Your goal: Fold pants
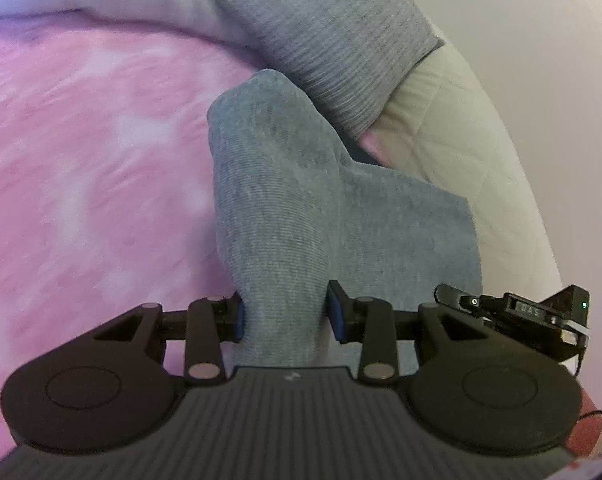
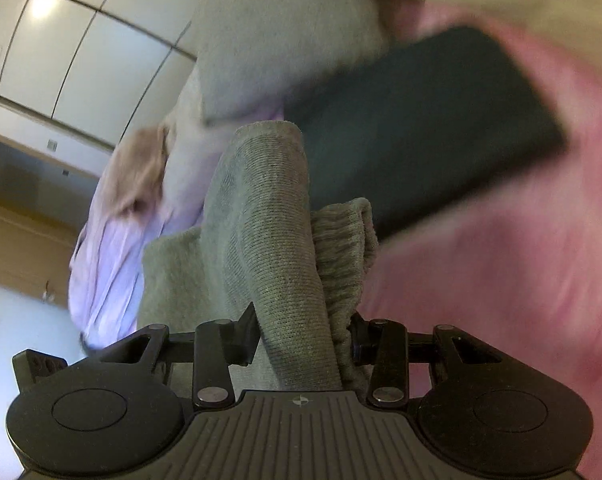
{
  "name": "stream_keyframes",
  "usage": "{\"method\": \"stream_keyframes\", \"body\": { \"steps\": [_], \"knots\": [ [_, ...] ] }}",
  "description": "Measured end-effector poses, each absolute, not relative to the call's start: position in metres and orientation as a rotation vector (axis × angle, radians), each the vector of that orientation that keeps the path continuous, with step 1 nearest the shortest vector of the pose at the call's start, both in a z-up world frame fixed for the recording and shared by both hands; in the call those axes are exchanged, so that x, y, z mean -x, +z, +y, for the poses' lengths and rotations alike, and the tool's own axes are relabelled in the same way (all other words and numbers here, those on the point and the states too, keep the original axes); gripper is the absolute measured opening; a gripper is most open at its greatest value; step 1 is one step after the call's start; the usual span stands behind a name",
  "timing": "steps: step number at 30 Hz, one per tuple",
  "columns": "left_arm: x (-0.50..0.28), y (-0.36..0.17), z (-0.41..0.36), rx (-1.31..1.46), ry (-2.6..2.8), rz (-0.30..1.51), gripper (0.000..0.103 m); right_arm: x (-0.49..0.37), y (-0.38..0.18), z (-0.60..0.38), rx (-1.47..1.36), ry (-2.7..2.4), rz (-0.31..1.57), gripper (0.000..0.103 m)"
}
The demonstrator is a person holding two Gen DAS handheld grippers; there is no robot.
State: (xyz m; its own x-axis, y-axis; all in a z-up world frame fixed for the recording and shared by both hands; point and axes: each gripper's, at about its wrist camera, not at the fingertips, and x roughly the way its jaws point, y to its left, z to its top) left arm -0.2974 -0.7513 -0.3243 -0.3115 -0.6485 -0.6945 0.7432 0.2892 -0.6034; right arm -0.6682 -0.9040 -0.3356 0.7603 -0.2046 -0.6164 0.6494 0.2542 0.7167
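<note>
Grey knit pants [image 1: 277, 200] hang lifted above the pink bedspread [image 1: 93, 184]. My left gripper [image 1: 288, 314] is shut on a bunched fold of them, with the blue pads [image 1: 335, 314] pressing the cloth from both sides. In the right wrist view the same grey pants [image 2: 269, 232] rise up from my right gripper [image 2: 301, 338], which is shut on them beside the ribbed waistband [image 2: 345, 248]. Both views are blurred by motion. The pants' lower part is hidden behind the grippers.
A grey ribbed pillow [image 1: 341, 32] and a beige quilted cushion [image 1: 453, 128] lie at the bed's far side. A dark rectangular object [image 2: 421, 120] rests on the pink cover [image 2: 521, 280]. Lilac cloth [image 2: 101, 264] hangs left, with wardrobe doors [image 2: 81, 48] behind.
</note>
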Motion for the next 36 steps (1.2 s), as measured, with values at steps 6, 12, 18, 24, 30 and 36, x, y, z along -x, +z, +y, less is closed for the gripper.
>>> {"method": "stream_keyframes", "body": {
  "steps": [6,12,18,24,30,36],
  "knots": [
    [0.32,-0.33,-0.866,-0.085,-1.434,1.235,0.032,0.688,-0.33,-1.0,-1.152,-0.657,0.39,0.038],
    [0.325,-0.347,-0.937,-0.152,-1.44,1.219,0.032,0.686,-0.358,-1.054,-1.182,-0.676,0.368,0.038],
    [0.315,-0.367,-0.971,-0.169,-1.428,1.224,0.032,0.681,-0.381,-1.096,-1.177,-0.689,0.404,0.038],
    [0.304,-0.402,-0.983,-0.166,-1.369,1.254,0.032,0.674,-0.405,-1.106,-1.135,-0.745,0.448,0.04],
    [0.304,-0.4,-0.981,-0.178,-1.424,1.198,0.032,0.677,-0.407,-1.101,-1.07,-0.744,0.457,0.041],
    [0.298,-0.403,-0.968,-0.19,-1.371,1.216,0.036,0.681,-0.37,-1.083,-0.946,-0.894,0.569,0.065]
  ]
}}
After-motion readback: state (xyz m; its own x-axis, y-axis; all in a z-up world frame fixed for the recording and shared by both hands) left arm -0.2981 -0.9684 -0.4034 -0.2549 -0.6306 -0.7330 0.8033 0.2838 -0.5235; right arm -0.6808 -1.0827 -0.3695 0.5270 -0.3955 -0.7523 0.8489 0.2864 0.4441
